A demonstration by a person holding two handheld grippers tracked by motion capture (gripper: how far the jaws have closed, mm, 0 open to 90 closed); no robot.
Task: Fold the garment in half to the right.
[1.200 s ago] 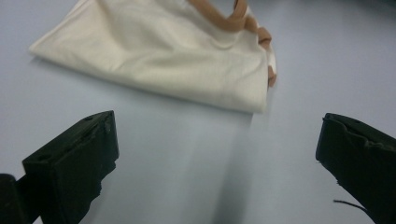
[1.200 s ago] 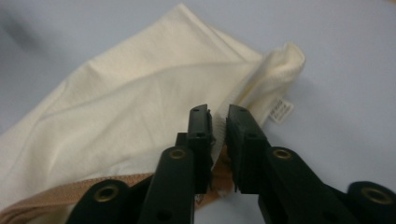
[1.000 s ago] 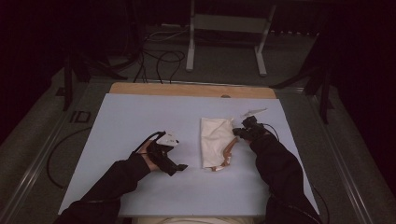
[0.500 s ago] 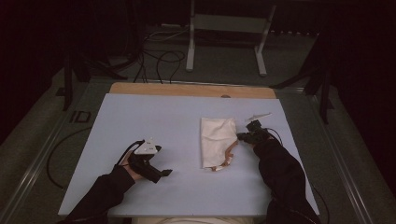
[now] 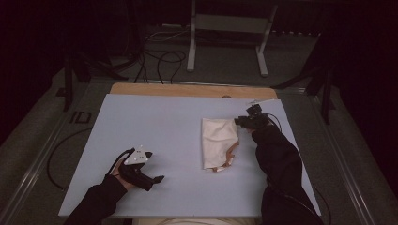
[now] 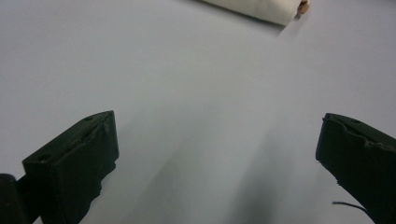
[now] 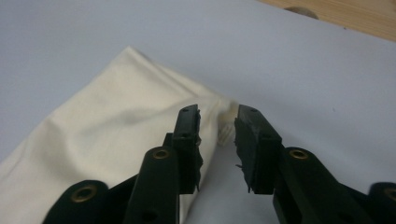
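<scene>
Cloth (image 5: 218,142) lies folded, mid-right of table (image 5: 155,122). Your right gripper (image 7: 218,126) at cloth's far right corner: jaws just opening, a small gap, cloth edge between, unclamped, apparently releasing it. Left gripper (image 5: 157,178) well left of cloth, wide open, empty, parked.

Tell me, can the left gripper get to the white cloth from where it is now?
Probably yes. The left gripper rests low on the table with its jaws wide open, and bare tabletop lies between it and the white cloth. Nothing blocks the way; it would just need to slide across.
</scene>
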